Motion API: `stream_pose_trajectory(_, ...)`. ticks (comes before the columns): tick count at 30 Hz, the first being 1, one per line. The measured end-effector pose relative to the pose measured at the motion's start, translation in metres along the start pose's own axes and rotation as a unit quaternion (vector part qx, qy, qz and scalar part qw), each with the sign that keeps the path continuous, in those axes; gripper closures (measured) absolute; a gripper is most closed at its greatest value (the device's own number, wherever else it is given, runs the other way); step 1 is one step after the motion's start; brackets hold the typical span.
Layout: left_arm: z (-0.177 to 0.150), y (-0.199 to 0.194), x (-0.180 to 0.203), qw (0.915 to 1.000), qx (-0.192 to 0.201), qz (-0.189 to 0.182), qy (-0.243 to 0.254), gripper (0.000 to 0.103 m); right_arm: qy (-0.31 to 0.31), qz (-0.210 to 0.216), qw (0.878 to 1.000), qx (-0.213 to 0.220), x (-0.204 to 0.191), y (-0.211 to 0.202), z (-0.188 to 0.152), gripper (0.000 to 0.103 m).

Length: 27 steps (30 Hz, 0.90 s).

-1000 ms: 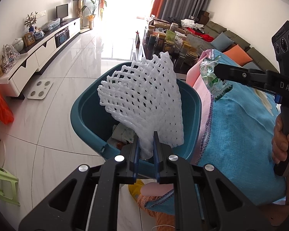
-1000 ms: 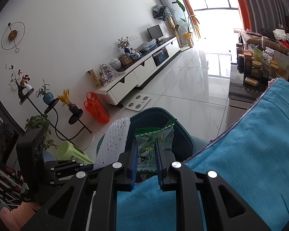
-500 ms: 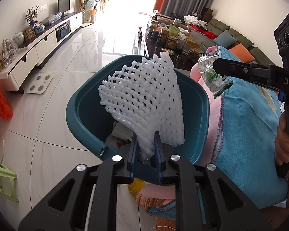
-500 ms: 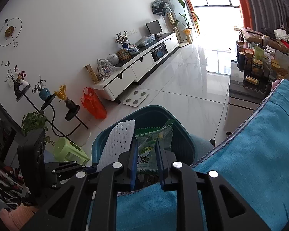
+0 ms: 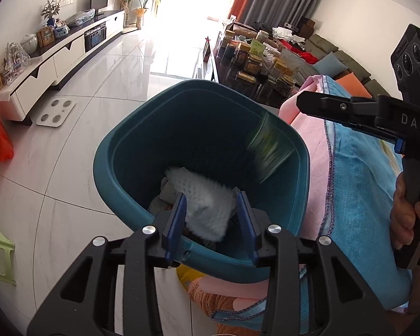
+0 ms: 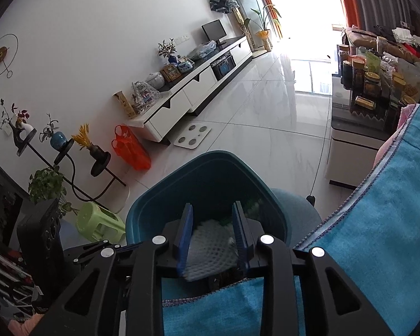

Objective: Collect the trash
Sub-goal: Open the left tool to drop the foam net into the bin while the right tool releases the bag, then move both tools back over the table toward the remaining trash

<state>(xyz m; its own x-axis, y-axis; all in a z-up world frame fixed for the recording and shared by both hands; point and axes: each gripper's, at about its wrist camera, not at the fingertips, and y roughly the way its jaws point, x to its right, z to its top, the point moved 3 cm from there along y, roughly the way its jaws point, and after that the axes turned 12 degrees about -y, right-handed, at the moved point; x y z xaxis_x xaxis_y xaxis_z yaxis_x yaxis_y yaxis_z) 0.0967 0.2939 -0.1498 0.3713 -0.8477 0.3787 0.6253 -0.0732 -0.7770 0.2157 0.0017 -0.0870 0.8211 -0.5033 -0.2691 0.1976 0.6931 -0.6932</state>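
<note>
left gripper [image 5: 211, 218]: I've got it hovering right over the near rim of the bin, jaws opening, nothing pinched. The white foam net sits in the gap from this angle but it's down in the bin, blurred, clear of the pads.
right gripper [image 6: 212, 236]: same story on my other side, jaws opening, pads gripping nothing. In the left wrist view it reaches in from the right, above the bin's right edge, with a hand [image 5: 408, 210] wrapped around its handle.
foam net [image 5: 201, 198]: white mesh sleeve, inside the bin on top of the other rubbish (smeared in both views, so don't ask me for detail).
green snack wrapper [image 5: 266, 145]: a blurred green streak against the bin's inner right wall, below the right gripper's tips. From the right wrist view I only catch a bit of green past the right finger.
teal bin [image 5: 120, 151]: open-topped, standing on the white tiled floor, pressed up against the blue and pink blanket [image 6: 378, 224] on its right.
blanket: the blue side fills the lower right of both views, pink edge with stitched hem touching the bin.
background: low white TV cabinet [image 6: 187, 98], bathroom scale [image 6: 192, 135] on the floor, green stool [image 6: 100, 221] off to the left.
</note>
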Motion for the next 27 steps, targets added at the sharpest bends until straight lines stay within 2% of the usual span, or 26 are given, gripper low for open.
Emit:
stream_pose_trajectory(9,-0.003,-0.025,0.010,0.9993,0.035,-0.008,0.008,0.065,0.002,0.005,1.000,0.015,0.001,-0.016,-0.006,0.072)
stream_pose_trajectory(11,-0.005,-0.036,0.014,0.9986,0.049,-0.012,0.014,0.062,-0.004,0.006,1.000,0.024,-0.002,-0.025,-0.008,0.071)
stream_pose_trajectory(14,-0.009,-0.054,0.025,0.9967,0.071,-0.028,0.026,0.057,-0.014,0.006,0.999,0.042,-0.005,-0.047,-0.015,0.065)
stream_pose_trajectory(21,-0.033,-0.083,0.074,0.9899,0.086,-0.081,0.079,0.052,-0.036,-0.015,0.996,0.086,-0.005,-0.110,-0.041,0.060)
stream_pose_trajectory(27,-0.065,-0.082,0.135,0.9796,0.065,-0.125,0.143,0.049,-0.020,-0.070,0.990,0.118,0.014,-0.170,-0.084,0.057)
